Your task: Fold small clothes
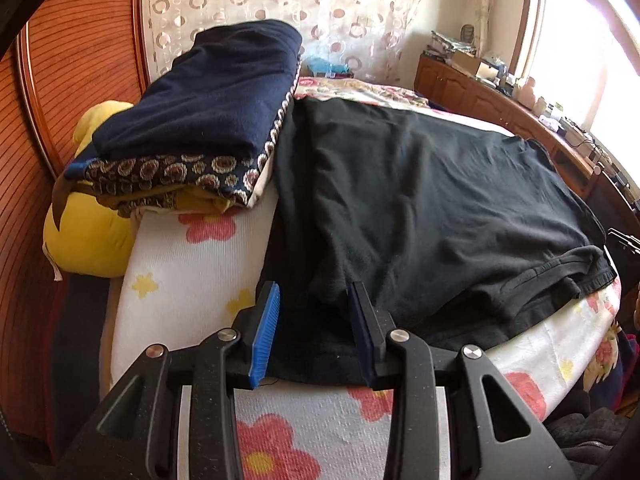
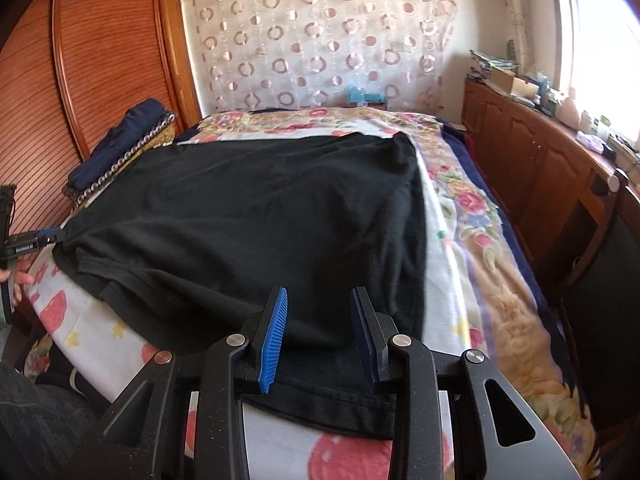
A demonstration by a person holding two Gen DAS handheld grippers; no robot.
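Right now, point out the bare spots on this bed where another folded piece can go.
Free: the floral blanket strip between the black T-shirt and the wooden cabinets, and the blanket beyond the shirt toward the curtain. Crowded: the stacked folded clothes by the headboard.

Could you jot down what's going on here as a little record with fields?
Setting: bed with flowered cover
Garment: black shirt spread flat on it
Left gripper: jaws apart, shirt's near edge between them
Right gripper: jaws apart, over the shirt's near hem
Beside shirt: folded navy cloth atop a patterned stack
Also: yellow plush toy
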